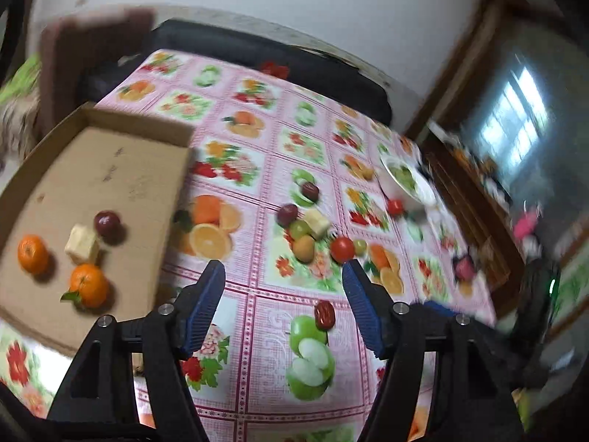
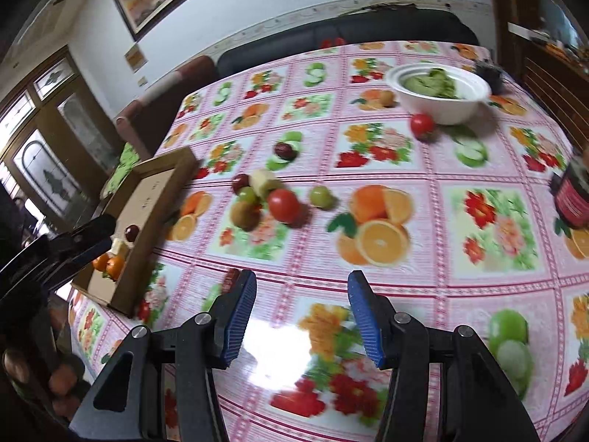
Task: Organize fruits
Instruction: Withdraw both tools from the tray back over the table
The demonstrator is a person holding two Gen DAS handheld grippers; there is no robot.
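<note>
A: Item one, container. Shallow brown cardboard box (image 1: pixel 92 169), left of the left wrist view. Contents?

B: Two round orange tangerines (image 1: pixel 33 253), one dark red plum (image 1: pixel 107 223), one pale yellow cut cube of fruit (image 1: pixel 81 244). Four pieces sorted, by my count.

A: Item two, loose stock on the pink fruit-print vinyl tablecloth (image 2: pixel 460 169)?

B: Cluster at frame centre: round red tomato (image 2: pixel 283 205), brown kiwi (image 2: pixel 244 214), two green grapes or small plums (image 2: pixel 321 196), second dark plum, second yellow cube. One more dark red plum (image 2: pixel 286 150) apart, higher up. Another small red tomato (image 2: pixel 422 124) touching the white bowl of green leaves (image 2: pixel 441 92), upper right. A wrinkled red date (image 1: pixel 324 314) low in the left view, between the fingers.

A: Tools?

B: Left gripper (image 1: pixel 283 276): blue pads spread wide, holding nothing. Right gripper (image 2: pixel 302 283): likewise wide apart, empty.

A: Progress?

B: Judged roughly a third done; most pieces outstanding.
</note>
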